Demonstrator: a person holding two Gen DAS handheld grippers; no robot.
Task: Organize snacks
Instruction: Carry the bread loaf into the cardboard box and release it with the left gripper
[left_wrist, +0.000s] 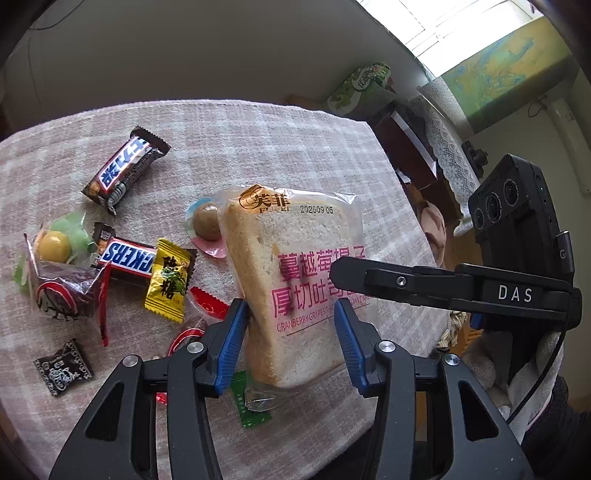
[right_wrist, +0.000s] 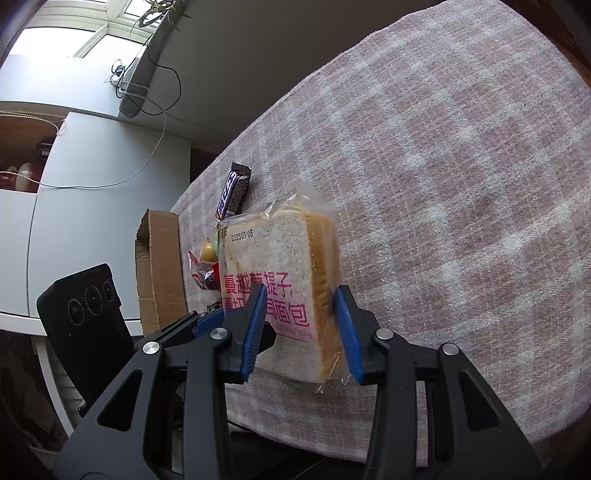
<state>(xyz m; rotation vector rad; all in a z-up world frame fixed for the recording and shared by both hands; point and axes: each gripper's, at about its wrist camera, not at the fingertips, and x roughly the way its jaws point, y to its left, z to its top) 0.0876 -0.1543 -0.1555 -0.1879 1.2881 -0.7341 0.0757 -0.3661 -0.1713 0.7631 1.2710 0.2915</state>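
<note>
A bagged thick slice of cranberry toast (left_wrist: 295, 240) stands upright over the checked tablecloth (left_wrist: 258, 140). My right gripper (right_wrist: 301, 306) is shut on the toast (right_wrist: 273, 251) across its thickness. One of its fingers (left_wrist: 369, 280) crosses the printed face in the left wrist view. My left gripper (left_wrist: 290, 310) is open, and the toast's lower part sits between its blue pads. Its left pad is close against the crust edge. Loose snacks lie to the left: two Snickers bars (left_wrist: 125, 170) (left_wrist: 127, 258), a yellow candy (left_wrist: 168, 284) and a round brown candy (left_wrist: 207, 225).
An open cardboard box (right_wrist: 159, 273) stands at the table's left edge beside the snack pile. More wrapped candies (left_wrist: 62, 367) and a green wrapper (left_wrist: 251, 410) lie near my left gripper. A gloved hand (left_wrist: 546, 365) holds the right gripper. The cloth (right_wrist: 443, 184) stretches away to the right.
</note>
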